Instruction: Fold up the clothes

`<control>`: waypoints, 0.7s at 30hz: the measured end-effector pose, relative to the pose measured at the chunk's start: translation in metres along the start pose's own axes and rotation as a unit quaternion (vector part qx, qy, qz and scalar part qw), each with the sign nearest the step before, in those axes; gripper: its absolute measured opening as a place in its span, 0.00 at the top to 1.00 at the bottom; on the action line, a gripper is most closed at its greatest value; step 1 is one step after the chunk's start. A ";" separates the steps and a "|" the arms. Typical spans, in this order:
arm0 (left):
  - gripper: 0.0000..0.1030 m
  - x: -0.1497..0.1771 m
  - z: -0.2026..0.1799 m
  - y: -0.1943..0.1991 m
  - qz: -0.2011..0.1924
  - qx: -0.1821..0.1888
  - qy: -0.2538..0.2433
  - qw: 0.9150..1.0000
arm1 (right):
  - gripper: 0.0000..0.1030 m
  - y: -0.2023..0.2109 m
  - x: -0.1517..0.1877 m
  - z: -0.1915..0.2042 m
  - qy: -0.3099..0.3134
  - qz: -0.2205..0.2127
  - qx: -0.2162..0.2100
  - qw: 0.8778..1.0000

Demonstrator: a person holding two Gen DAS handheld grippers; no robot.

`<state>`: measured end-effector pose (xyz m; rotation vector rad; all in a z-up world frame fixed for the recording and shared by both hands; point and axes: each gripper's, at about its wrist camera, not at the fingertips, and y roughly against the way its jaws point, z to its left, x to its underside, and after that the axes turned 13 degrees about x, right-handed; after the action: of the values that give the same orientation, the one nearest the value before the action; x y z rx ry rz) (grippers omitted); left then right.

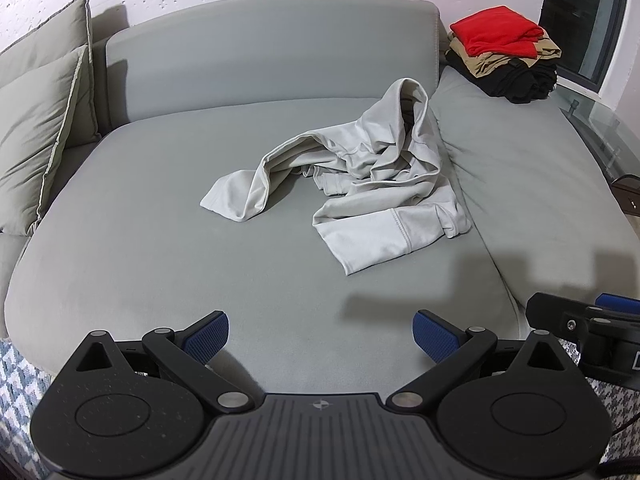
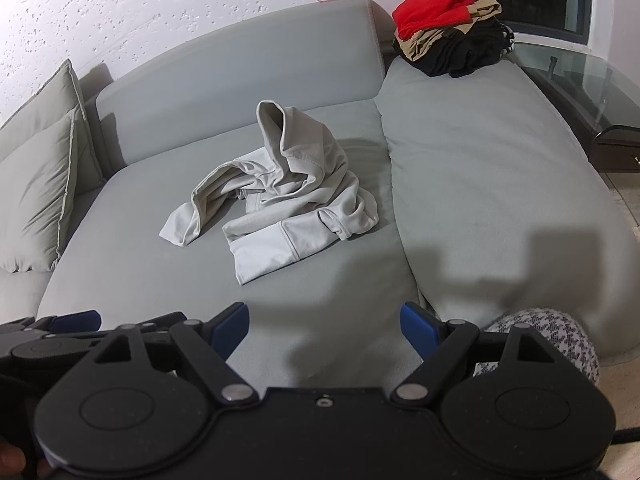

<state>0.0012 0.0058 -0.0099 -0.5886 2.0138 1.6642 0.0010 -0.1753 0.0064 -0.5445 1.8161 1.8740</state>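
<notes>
While both grippers hover low over the front edge of the gray sofa seat (image 1: 160, 220), neither one holds anything: the left gripper (image 1: 320, 334) has its blue-padded fingers (image 1: 434, 336) spread wide apart, and the right gripper (image 2: 324, 330) has its fingers (image 2: 230, 330) released just as wide, with bare cushion showing between each pair. A crumpled light gray garment (image 1: 360, 176) lies ahead of the left fingers, slightly toward their right side, well apart from the tips; one part of it stands up in a hood-like peak. Seen from the right wrist, the same garment (image 2: 280, 196) sits ahead of the fingers and a little to their left. Far beyond the right fingers and off to their right, a stack of folded clothes (image 2: 444, 28) with a red piece on top rests on the adjoining cushion. Beyond the left fingers' left side, two pillows (image 1: 40, 128) lean against the sofa back.
</notes>
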 end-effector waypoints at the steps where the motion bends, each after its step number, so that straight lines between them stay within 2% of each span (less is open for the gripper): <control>1: 0.02 0.000 0.000 0.000 0.000 0.000 0.000 1.000 | 0.20 0.000 0.000 0.000 0.000 0.000 0.000 1.000; 21: 0.02 -0.002 0.002 -0.001 -0.001 -0.002 0.001 1.000 | 0.20 -0.002 -0.003 0.002 0.004 0.002 0.000 1.000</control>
<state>0.0034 0.0077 -0.0095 -0.5937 2.0102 1.6672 0.0046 -0.1736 0.0064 -0.5487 1.8238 1.8759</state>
